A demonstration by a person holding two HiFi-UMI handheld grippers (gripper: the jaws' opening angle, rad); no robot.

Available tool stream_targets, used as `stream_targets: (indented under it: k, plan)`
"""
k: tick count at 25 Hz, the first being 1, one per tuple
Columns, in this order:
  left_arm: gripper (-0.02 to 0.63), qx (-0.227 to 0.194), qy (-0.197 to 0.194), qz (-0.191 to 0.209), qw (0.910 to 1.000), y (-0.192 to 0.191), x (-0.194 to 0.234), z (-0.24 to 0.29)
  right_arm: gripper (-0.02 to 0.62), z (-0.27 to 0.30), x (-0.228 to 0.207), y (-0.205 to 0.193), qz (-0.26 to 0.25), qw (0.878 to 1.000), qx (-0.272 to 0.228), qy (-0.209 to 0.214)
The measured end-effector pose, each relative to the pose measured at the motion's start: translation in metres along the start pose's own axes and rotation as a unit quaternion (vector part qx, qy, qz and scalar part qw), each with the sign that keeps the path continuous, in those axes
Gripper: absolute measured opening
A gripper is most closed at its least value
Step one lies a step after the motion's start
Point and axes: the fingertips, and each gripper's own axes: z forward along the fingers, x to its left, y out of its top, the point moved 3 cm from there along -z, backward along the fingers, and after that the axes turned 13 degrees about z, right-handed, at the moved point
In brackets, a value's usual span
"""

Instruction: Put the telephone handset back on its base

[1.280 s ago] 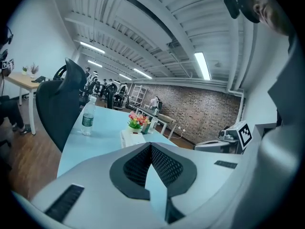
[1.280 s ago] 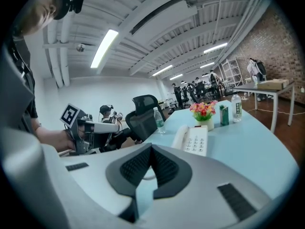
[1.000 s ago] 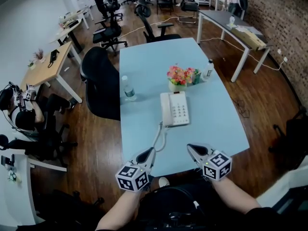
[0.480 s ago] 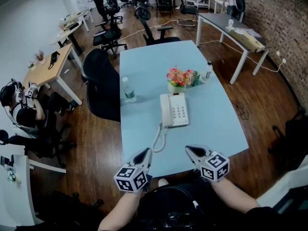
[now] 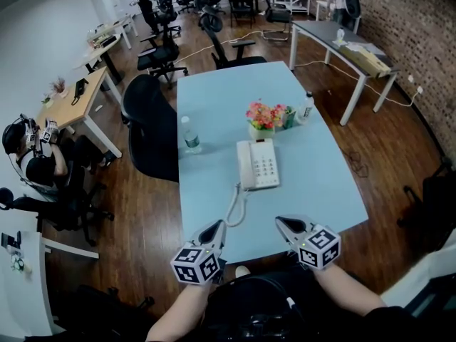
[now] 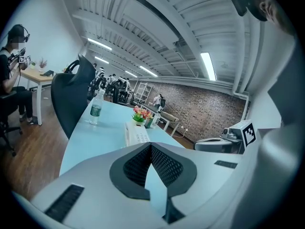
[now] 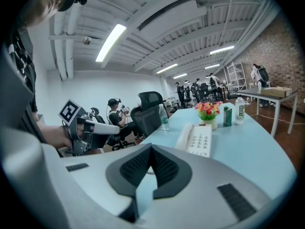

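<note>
The white telephone [image 5: 259, 163] lies in the middle of the pale blue table [image 5: 313, 184], with its handset [image 5: 246, 164] resting in the cradle on the base's left side. Its coiled cord [image 5: 234, 205] loops toward me. My left gripper [image 5: 216, 228] hovers at the near table edge, shut and empty, just short of the cord. My right gripper [image 5: 283, 224] is level with it to the right, also shut on nothing. The left gripper view has the phone [image 6: 136, 133] far beyond the closed left gripper [image 6: 150, 147]. The right gripper view has the phone [image 7: 198, 139] past the right gripper [image 7: 151, 149].
Behind the phone stand a flower pot [image 5: 264, 116], a small green carton [image 5: 290, 115] and a bottle [image 5: 308, 104]. Another water bottle [image 5: 189, 132] stands near the table's left edge. A black office chair [image 5: 151, 125] sits against that left side.
Both grippers have drawn back a little toward the near table edge, away from the cord. The phone and handset have not moved.
</note>
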Motion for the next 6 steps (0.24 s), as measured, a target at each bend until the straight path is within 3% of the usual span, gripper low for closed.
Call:
stream_targets:
  k: [6]
  plan:
    - [0.0,0.002,0.003,0.005,1.0,0.0017,0.0023,-0.0008,0.015,-0.0008,-0.0013,-0.0008,0.0,1.0,-0.004,0.001]
